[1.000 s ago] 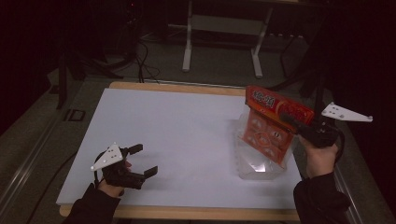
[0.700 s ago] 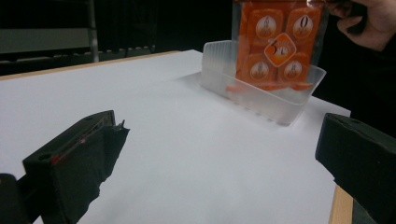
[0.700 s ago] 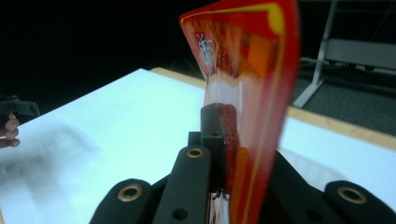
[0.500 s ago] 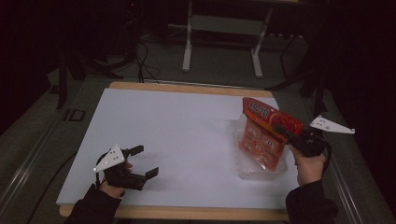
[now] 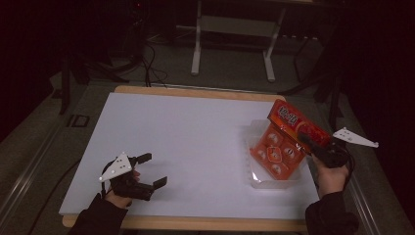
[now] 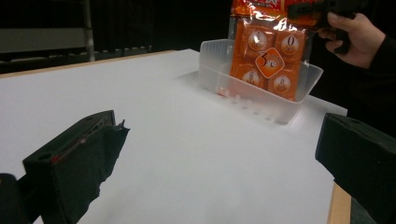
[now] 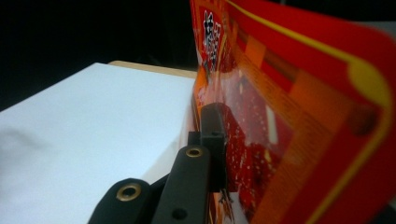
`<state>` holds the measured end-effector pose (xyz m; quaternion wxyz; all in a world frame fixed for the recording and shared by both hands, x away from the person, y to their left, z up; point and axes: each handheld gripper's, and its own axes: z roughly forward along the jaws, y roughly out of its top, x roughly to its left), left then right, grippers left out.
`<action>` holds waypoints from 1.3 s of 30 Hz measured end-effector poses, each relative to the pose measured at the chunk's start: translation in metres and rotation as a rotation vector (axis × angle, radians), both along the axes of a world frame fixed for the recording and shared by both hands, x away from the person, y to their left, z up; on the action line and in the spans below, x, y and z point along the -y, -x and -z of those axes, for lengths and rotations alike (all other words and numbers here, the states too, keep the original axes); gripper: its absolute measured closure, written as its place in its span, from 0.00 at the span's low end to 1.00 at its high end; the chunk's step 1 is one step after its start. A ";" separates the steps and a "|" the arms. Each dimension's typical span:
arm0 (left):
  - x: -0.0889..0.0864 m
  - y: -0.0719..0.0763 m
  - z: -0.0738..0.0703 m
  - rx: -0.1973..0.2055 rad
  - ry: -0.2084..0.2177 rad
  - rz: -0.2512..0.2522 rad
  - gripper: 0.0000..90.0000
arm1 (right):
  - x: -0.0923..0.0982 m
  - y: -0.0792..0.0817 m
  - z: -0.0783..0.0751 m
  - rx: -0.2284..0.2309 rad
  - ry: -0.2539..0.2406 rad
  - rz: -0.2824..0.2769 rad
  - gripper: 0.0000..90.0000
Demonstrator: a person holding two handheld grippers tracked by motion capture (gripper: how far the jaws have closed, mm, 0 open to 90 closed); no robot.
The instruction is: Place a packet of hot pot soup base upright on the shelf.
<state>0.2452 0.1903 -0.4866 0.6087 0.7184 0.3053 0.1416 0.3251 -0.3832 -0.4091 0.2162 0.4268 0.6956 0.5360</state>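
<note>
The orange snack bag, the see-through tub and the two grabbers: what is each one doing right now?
Orange snack bag: gripped at its top, hanging tilted, bottom end inside the tub.
Clear plastic tub: upright on the white table, open on top.
Right gripper: shut on the bag's top.
Left gripper: open, nothing between its fingers, low over the table's near left corner.

Support: table (image 5: 195,137), flat white top with a light wooden edge.
Resting on it: clear plastic tray (image 5: 254,142), near the right edge, towards the person's side.
Tray contents: orange snack pack (image 5: 276,152), lower end inside the tray; contact with the tray floor cannot be confirmed.
Left near corner: left gripper (image 5: 149,171), apparently resting on the top.
</note>
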 end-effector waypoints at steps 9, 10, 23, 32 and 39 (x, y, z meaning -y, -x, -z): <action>0.001 0.000 0.000 0.001 -0.003 0.005 0.00 | 0.004 -0.004 0.003 -0.006 0.040 0.059 0.74; 0.001 0.000 0.000 0.001 -0.004 0.006 0.00 | 0.003 -0.003 0.003 -0.005 0.048 0.068 0.67; 0.000 0.002 0.000 0.007 0.000 0.004 0.00 | 0.004 0.018 -0.003 0.014 0.043 0.171 0.15; -0.001 0.003 -0.002 0.022 -0.001 0.003 0.00 | 0.005 0.047 -0.008 0.029 0.078 0.203 0.16; -0.002 0.004 -0.002 0.020 0.003 0.003 0.00 | 0.000 0.073 -0.011 0.055 0.128 0.230 0.16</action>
